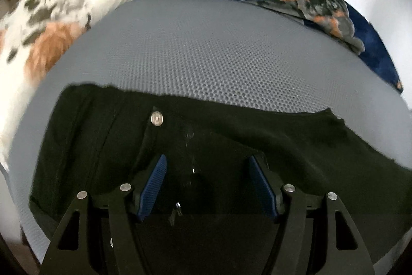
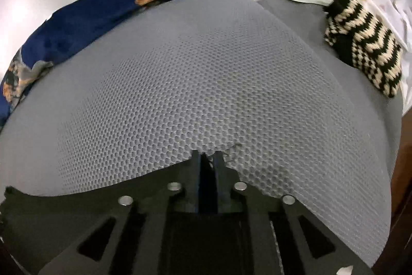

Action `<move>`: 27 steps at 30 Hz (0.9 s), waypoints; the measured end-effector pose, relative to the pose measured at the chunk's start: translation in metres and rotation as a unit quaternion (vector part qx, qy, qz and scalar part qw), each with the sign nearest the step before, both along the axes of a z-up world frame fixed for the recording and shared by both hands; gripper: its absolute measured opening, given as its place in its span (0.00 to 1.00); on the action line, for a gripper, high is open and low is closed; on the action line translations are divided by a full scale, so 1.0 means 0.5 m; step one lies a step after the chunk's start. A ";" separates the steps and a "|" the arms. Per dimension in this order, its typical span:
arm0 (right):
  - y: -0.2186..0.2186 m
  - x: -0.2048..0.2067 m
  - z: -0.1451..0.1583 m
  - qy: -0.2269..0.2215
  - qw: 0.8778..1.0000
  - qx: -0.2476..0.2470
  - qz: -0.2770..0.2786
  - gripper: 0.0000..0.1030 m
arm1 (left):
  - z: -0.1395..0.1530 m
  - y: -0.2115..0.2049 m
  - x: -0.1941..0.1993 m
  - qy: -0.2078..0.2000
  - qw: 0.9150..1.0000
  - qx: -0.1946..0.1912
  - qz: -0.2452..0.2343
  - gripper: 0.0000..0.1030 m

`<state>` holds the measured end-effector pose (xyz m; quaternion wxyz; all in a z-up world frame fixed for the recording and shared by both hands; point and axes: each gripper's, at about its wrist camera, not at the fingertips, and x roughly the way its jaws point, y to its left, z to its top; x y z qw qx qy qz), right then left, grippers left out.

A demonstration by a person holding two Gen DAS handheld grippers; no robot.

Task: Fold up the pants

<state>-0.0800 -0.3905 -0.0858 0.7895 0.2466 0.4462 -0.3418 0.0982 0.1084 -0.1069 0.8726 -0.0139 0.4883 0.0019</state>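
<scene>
Black pants (image 1: 206,141): laid on near edge of grey mesh mattress (image 1: 206,56), waistband far side. Step judged: grasping for a fold. Left tongs (image 1: 207,172): held apart above fly, nothing clamped. Right tongs (image 2: 208,159): nearly together; cloth between them cannot be told. Next move: a firm pinch is required. Blue blanket (image 2: 77,22), striped knit (image 2: 360,43): far, not obstructing.

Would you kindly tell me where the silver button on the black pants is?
In the left wrist view, the silver button sits left of centre on the black pants, near their far edge.
</scene>
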 end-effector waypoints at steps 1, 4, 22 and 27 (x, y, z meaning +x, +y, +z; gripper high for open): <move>0.001 -0.015 0.018 -0.010 1.000 0.003 -0.004 0.15 | -0.001 -0.005 0.003 0.002 1.000 0.010 -0.005 0.65; 0.020 -0.071 0.070 -0.017 1.000 -0.001 -0.008 0.23 | 0.010 -0.017 -0.002 -0.002 1.000 0.021 -0.022 0.65; 0.113 -0.320 -0.009 -0.037 0.980 0.162 -0.107 0.10 | 0.059 -0.100 -0.046 -0.033 0.991 0.002 -0.127 0.65; 0.137 -0.317 0.017 -0.027 0.989 0.106 -0.103 0.02 | 0.051 -0.082 -0.041 -0.029 0.993 0.017 -0.114 0.65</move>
